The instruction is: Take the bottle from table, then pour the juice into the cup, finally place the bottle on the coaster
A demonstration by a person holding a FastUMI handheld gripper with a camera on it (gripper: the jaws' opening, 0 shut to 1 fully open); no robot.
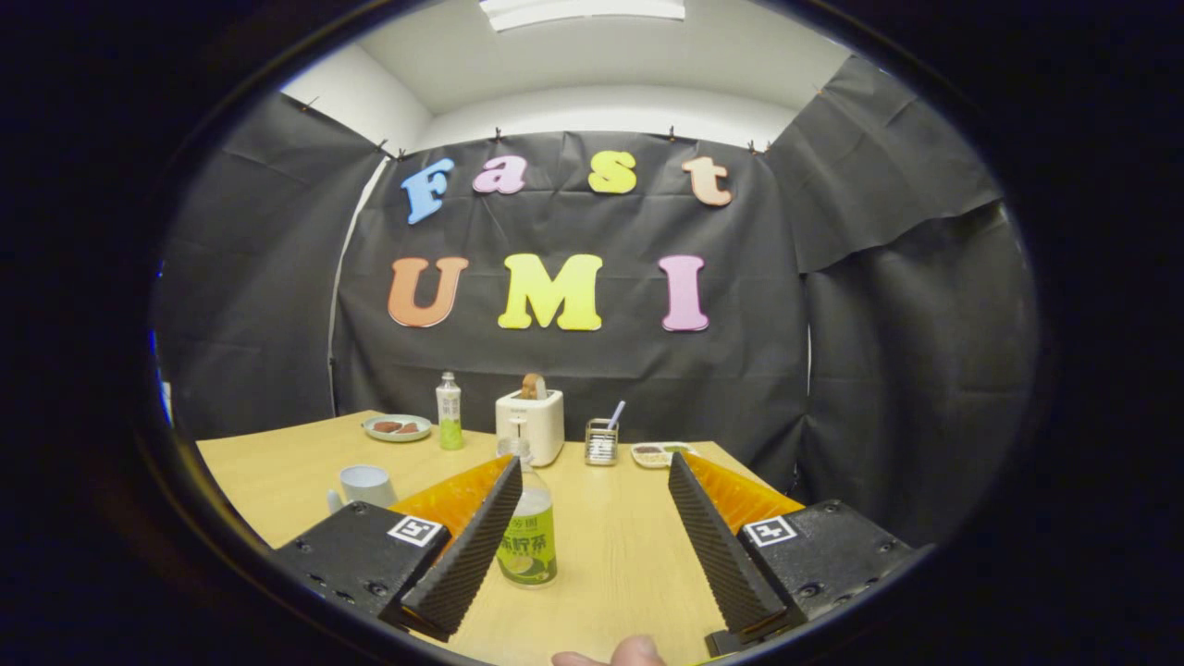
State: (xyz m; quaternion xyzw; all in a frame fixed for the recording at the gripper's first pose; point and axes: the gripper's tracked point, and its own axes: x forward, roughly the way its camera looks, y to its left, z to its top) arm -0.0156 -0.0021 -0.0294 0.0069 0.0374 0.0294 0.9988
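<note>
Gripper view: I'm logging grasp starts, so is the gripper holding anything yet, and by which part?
Nothing is held. The gripper is open; the bottle stands on the table between its fingers, close to the left one, far from the right.

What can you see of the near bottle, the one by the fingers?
The near bottle stands upright on the wooden table, clear plastic with a green label and pale juice inside. Its cap looks pale; whether it is on tight I can't tell. It sits between the open fingers, right beside the left finger, which hides its left edge. Contact is unclear. The gripper is open.
</note>
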